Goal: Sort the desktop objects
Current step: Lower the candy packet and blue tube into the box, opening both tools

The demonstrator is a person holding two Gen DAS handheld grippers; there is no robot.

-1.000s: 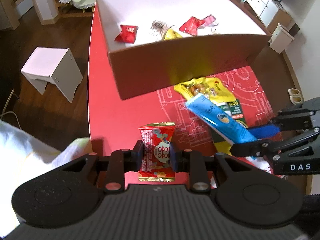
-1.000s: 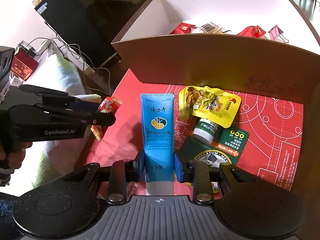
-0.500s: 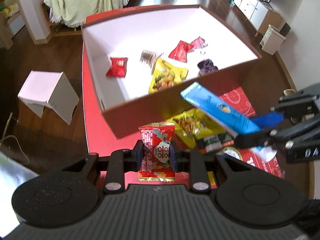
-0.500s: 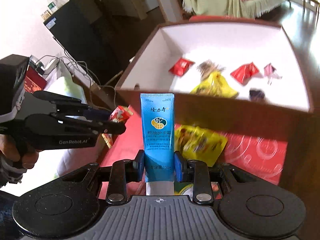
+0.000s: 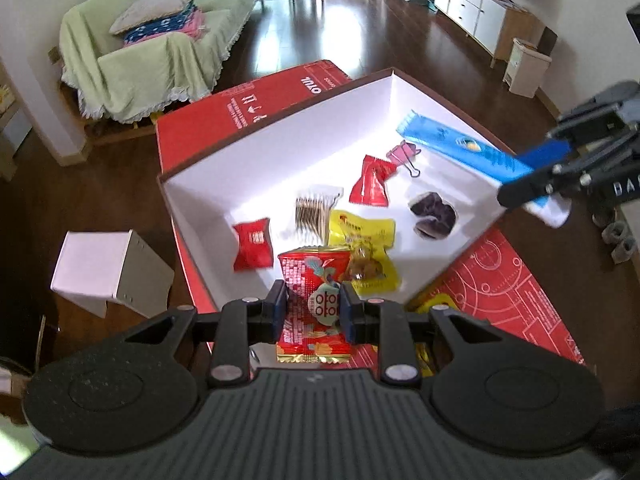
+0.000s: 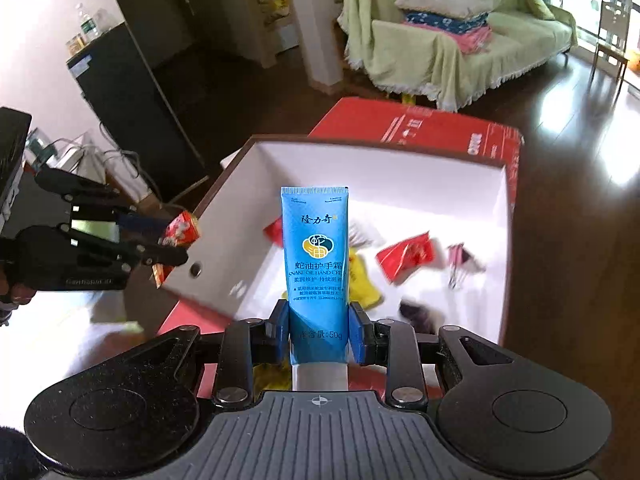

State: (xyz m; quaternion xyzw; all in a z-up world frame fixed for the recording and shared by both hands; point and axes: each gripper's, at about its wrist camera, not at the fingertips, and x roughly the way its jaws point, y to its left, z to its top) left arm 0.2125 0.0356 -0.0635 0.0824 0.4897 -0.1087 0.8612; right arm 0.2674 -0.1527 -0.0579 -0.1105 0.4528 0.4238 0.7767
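My left gripper (image 5: 313, 309) is shut on a red snack packet (image 5: 314, 280), held above the near corner of the white-lined brown box (image 5: 224, 168). My right gripper (image 6: 319, 328) is shut on a blue hand cream tube (image 6: 315, 248), raised over the box (image 6: 248, 216); in the left wrist view that tube (image 5: 460, 148) hangs above the box's right side. Inside the box lie two red candy packets (image 5: 253, 243), a yellow snack pouch (image 5: 366, 254), a pink binder clip (image 5: 405, 153), a dark wrapped piece (image 5: 433, 216) and a striped packet (image 5: 314, 210).
The box sits on a red table mat (image 5: 500, 280); a yellow pouch (image 5: 438, 303) lies on the mat by the box's near wall. A white stool (image 5: 108, 272) stands on the floor at left. A green-covered sofa (image 6: 440, 40) is beyond the table.
Both grippers have risen and moved forward over the box with their loads; the view now looks down into the box rather than at its front wall.
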